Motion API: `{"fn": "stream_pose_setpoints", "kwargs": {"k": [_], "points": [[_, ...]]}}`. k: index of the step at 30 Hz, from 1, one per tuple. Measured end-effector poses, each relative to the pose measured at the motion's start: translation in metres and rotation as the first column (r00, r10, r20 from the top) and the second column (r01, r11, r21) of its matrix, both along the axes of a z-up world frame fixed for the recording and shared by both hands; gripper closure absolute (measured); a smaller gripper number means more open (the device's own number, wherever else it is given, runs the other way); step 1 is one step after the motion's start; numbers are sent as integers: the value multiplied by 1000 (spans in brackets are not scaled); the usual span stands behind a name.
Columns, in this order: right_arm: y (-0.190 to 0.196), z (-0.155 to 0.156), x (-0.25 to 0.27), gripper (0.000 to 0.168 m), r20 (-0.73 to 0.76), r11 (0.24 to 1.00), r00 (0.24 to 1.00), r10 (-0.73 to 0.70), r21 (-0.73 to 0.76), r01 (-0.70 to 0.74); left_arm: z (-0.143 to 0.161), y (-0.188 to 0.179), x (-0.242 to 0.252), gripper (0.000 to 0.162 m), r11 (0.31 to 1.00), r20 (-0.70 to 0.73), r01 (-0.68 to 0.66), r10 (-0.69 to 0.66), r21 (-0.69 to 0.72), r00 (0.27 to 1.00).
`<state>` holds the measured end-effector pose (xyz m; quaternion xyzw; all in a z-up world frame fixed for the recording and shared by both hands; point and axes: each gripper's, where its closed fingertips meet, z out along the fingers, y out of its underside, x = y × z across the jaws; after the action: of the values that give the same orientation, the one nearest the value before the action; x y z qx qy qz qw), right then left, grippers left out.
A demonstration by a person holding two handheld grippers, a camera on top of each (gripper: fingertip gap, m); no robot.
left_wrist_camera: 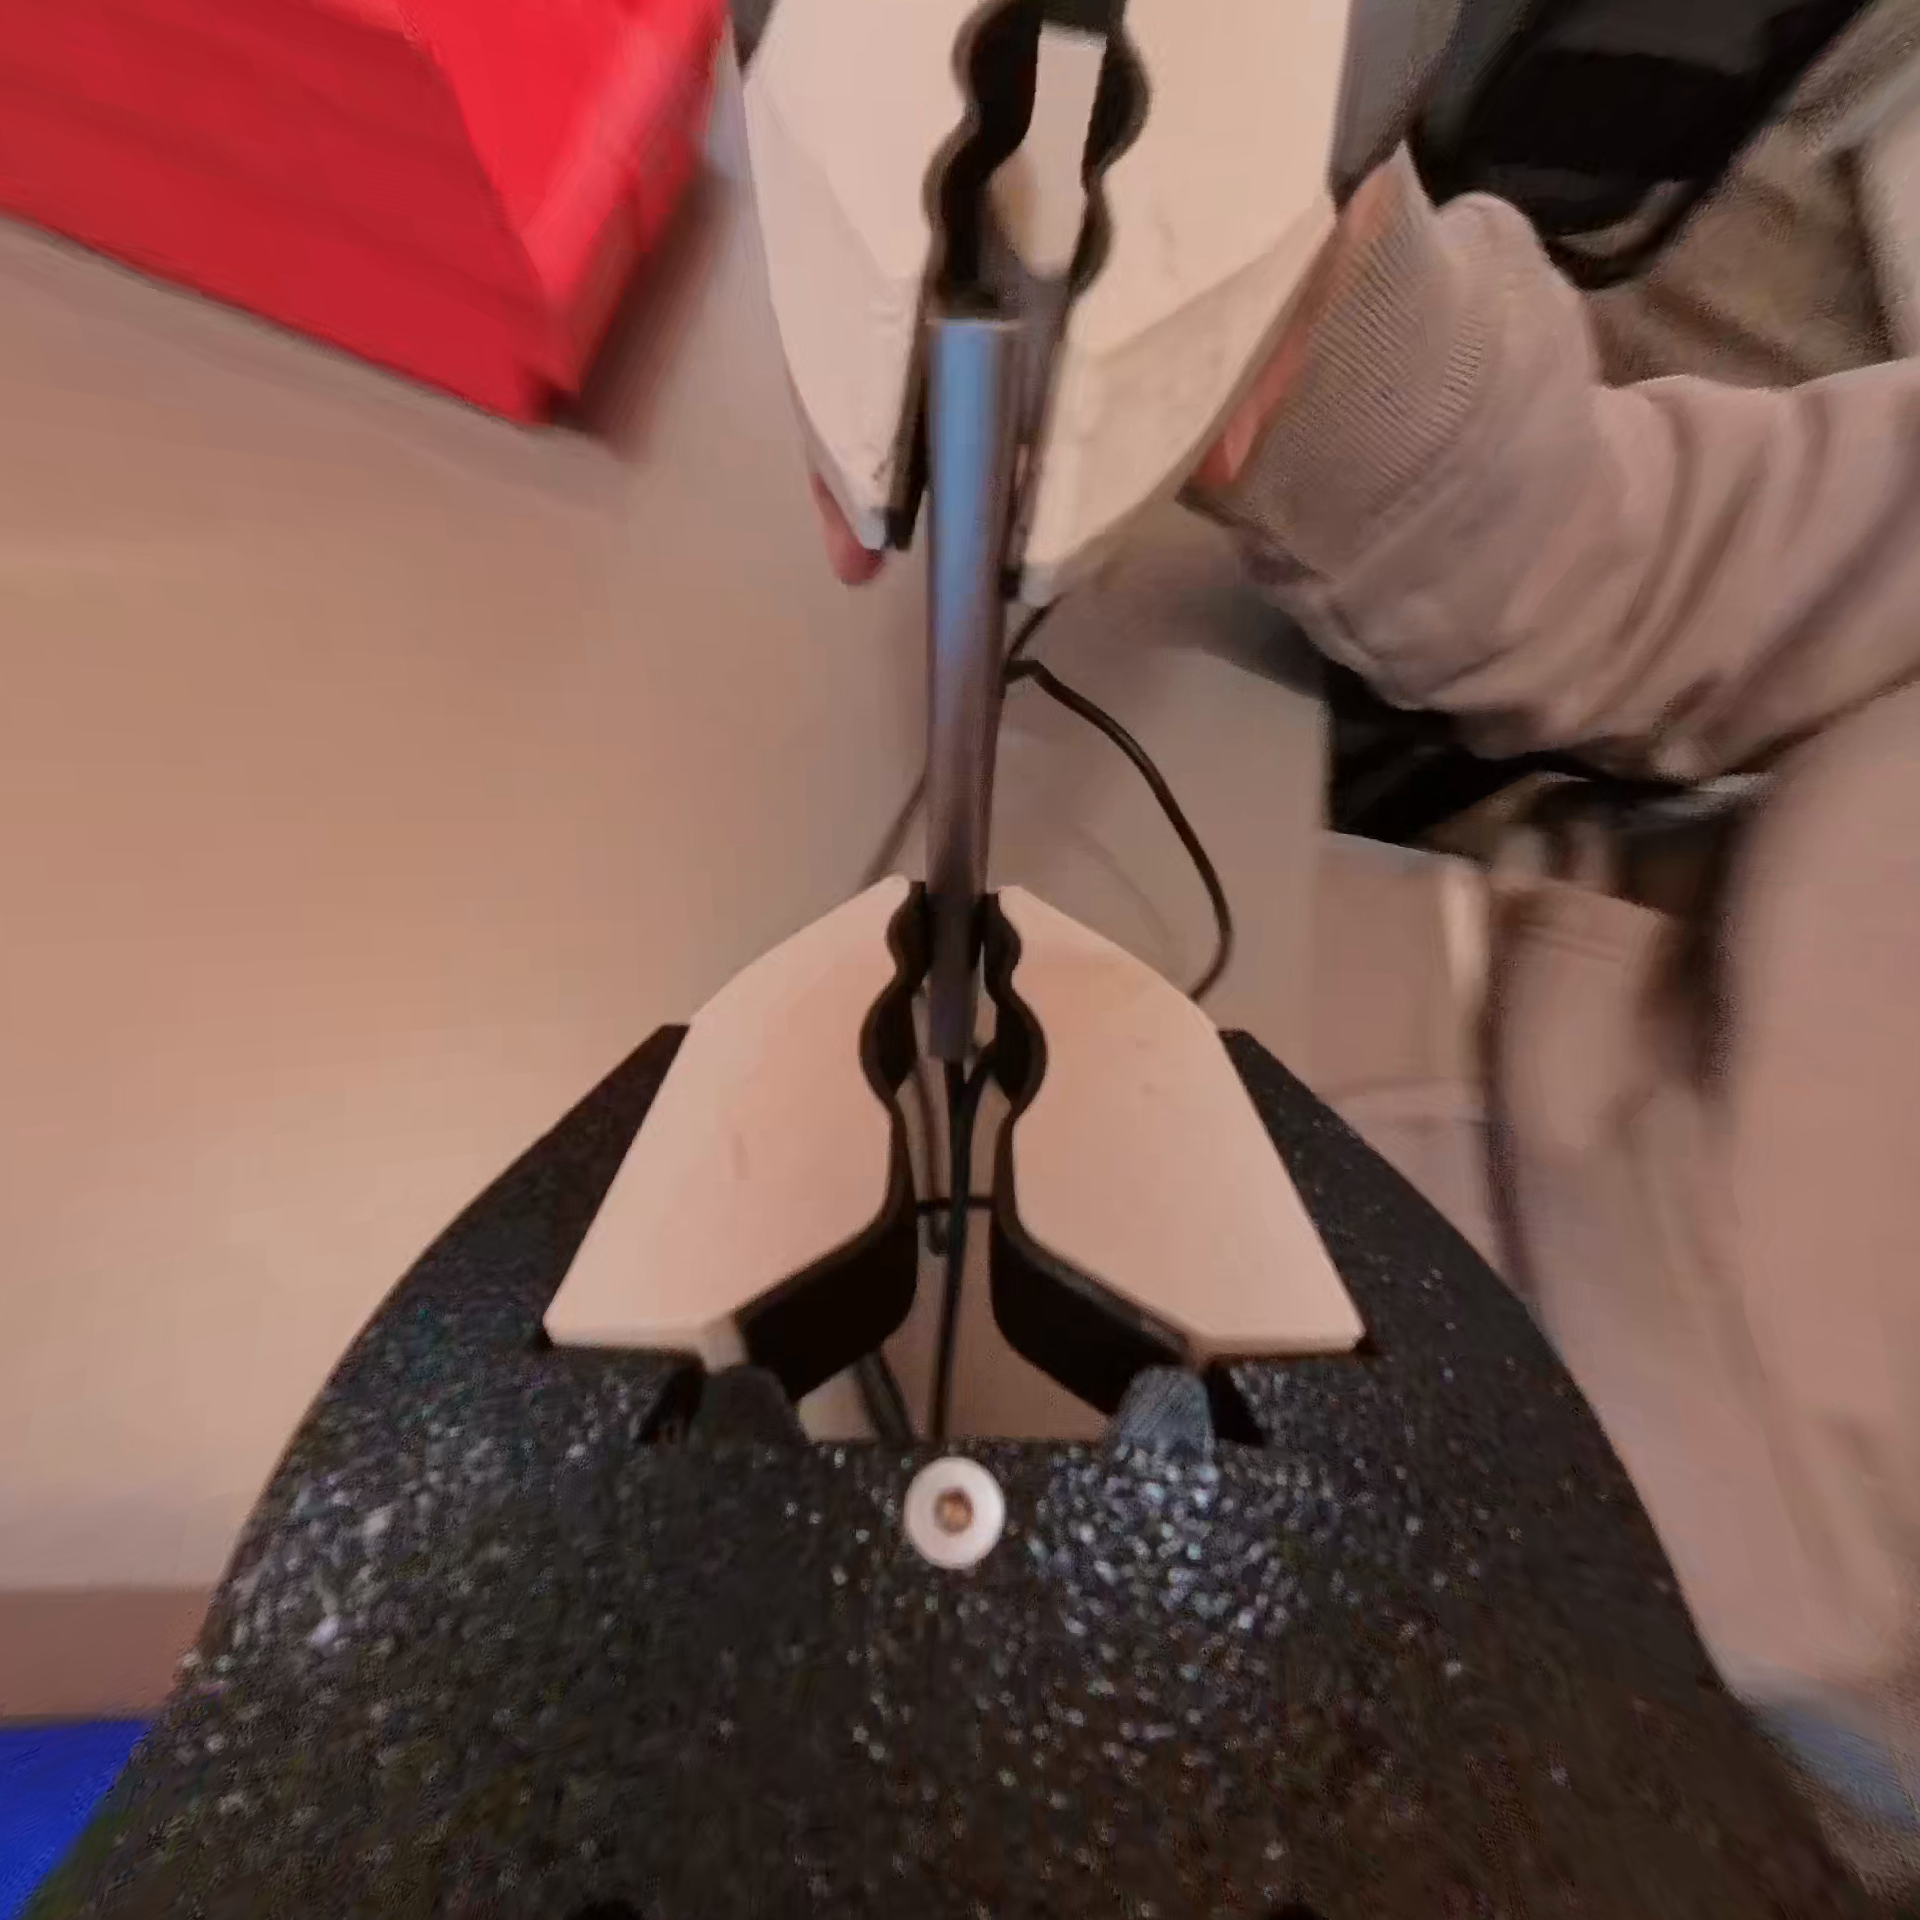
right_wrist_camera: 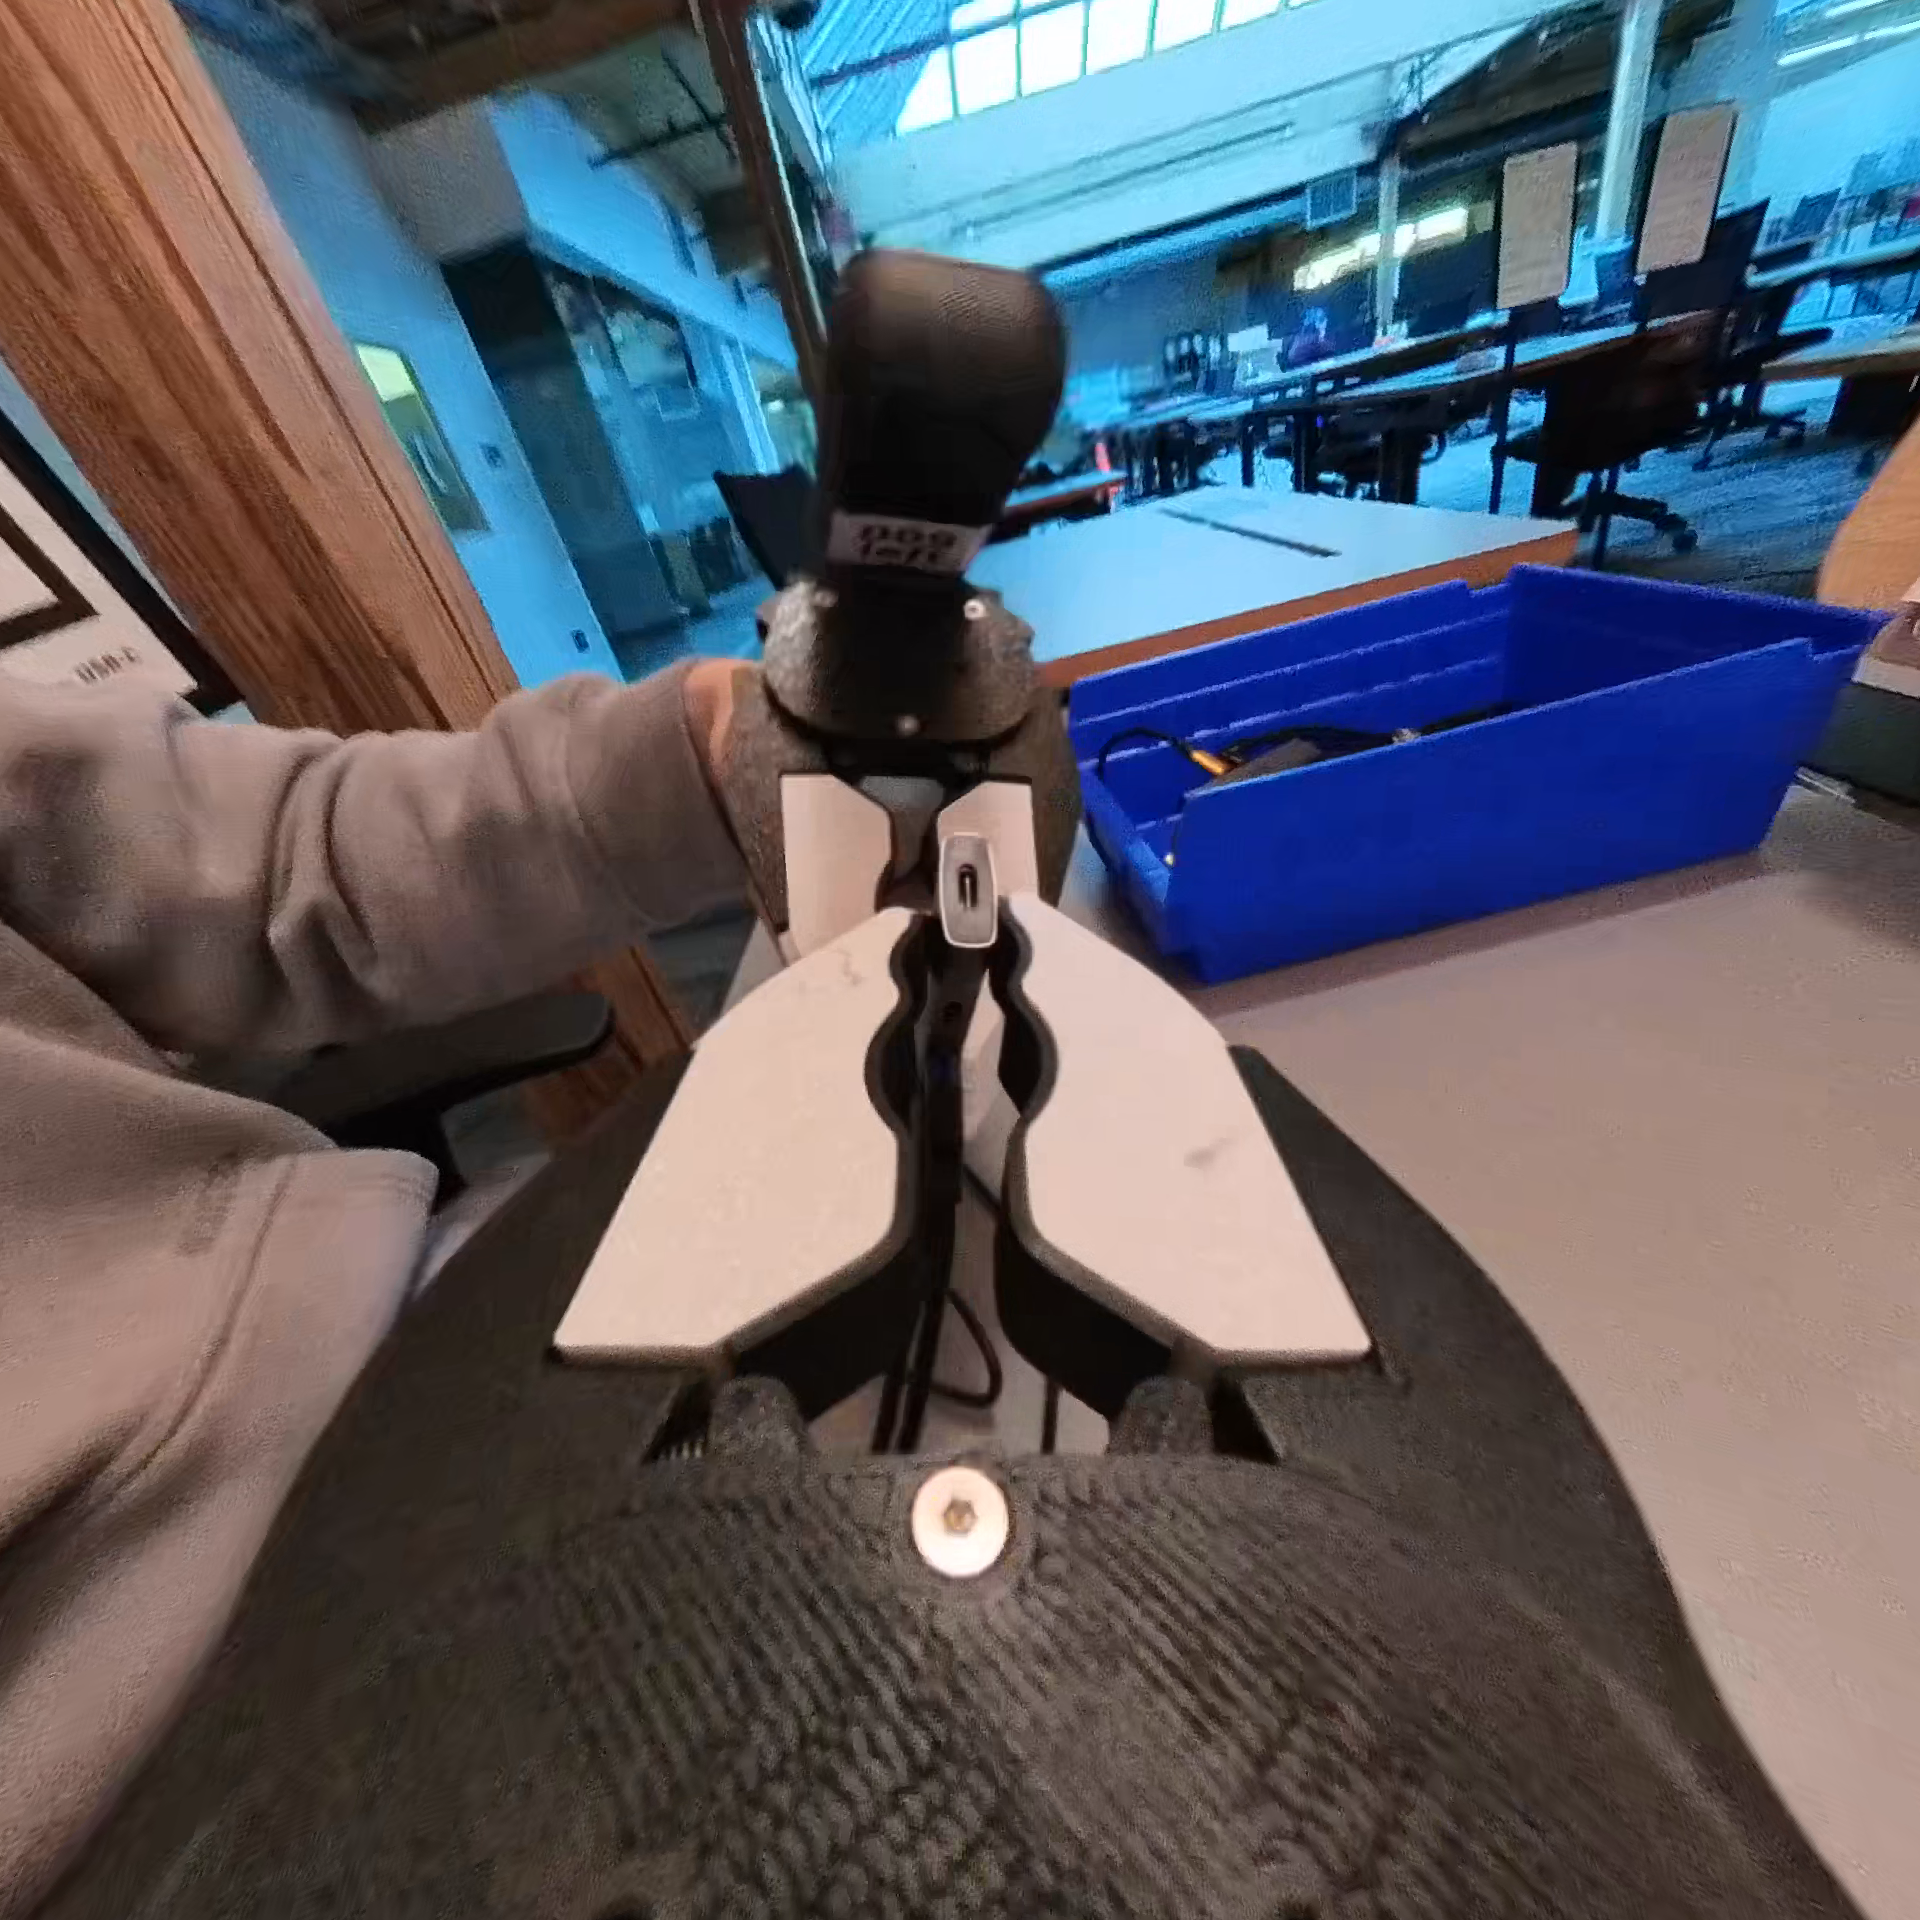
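**Desk:** What are the two tools doing?

**Photographer:** Both are gripping one slim grey metal adapter [left_wrist_camera: 961,644] between them. In the left wrist view, the left gripper [left_wrist_camera: 954,940] is sitting at 6 o'clock with its pale fingers [left_wrist_camera: 790,1122] closed on the near end of the bar, and the right gripper [left_wrist_camera: 961,488] is coming down from 12 o'clock and pinching the far end.

**Desk:** And from the other camera?

**Photographer:** The right gripper [right_wrist_camera: 968,925] is clamping the same adapter [right_wrist_camera: 967,891], seen end-on (a small slot is showing in its face). The left gripper [right_wrist_camera: 914,831] is facing it just beyond, at 12 o'clock, its black handle [right_wrist_camera: 940,416] rising above.

**Desk:** Where is the piece, exactly?

**Photographer:** It is hanging in the air between the two tools, above the tan table [left_wrist_camera: 364,831]. A thin black cable [left_wrist_camera: 1164,810] is trailing from it, looping toward 3 o'clock and running back between the left fingers.

**Desk:** Anything around them?

**Photographer:** A red bin [left_wrist_camera: 343,177] is sitting at 11 o'clock in the left view. In the right view a blue bin [right_wrist_camera: 1475,769] is standing at 2 o'clock on the table [right_wrist_camera: 1558,1091], holding dark cables. A person's beige sleeve [right_wrist_camera: 364,831] is reaching in from 9 o'clock to the left tool, beside a wooden post [right_wrist_camera: 208,364].
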<state>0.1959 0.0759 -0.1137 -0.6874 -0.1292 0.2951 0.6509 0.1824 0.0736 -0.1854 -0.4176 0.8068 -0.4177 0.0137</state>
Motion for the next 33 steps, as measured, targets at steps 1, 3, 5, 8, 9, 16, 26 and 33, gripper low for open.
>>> {"fn": "stream_pose_setpoints", "kwargs": {"k": [1,3,5,8,9,16,26,33], "points": [[3,5,6,159,-65,1000,998,-27,12,28,4,6,9,150,998,116,-30,24,53,993],[14,15,34,159,-275,985,946,-171,-11,174,21,22,29,142,973,387,-186,119,140,914],[16,20,49,159,-505,982,844,-183,-46,185,41,26,36,128,939,626,-312,157,145,764],[17,19,60,159,-706,987,693,-147,-55,154,58,32,32,123,880,825,-441,112,177,554],[18,18,61,159,-762,991,637,-117,-53,119,63,29,29,126,880,860,-446,97,160,500],[24,5,66,159,-911,999,410,-48,-41,26,60,32,23,118,873,888,-480,150,88,436],[37,-6,53,158,-937,998,344,-64,-66,5,38,40,31,133,778,871,-568,55,269,488],[39,-4,49,159,-961,1000,278,-2,-9,-24,53,39,25,137,782,915,-610,144,129,378]]}}
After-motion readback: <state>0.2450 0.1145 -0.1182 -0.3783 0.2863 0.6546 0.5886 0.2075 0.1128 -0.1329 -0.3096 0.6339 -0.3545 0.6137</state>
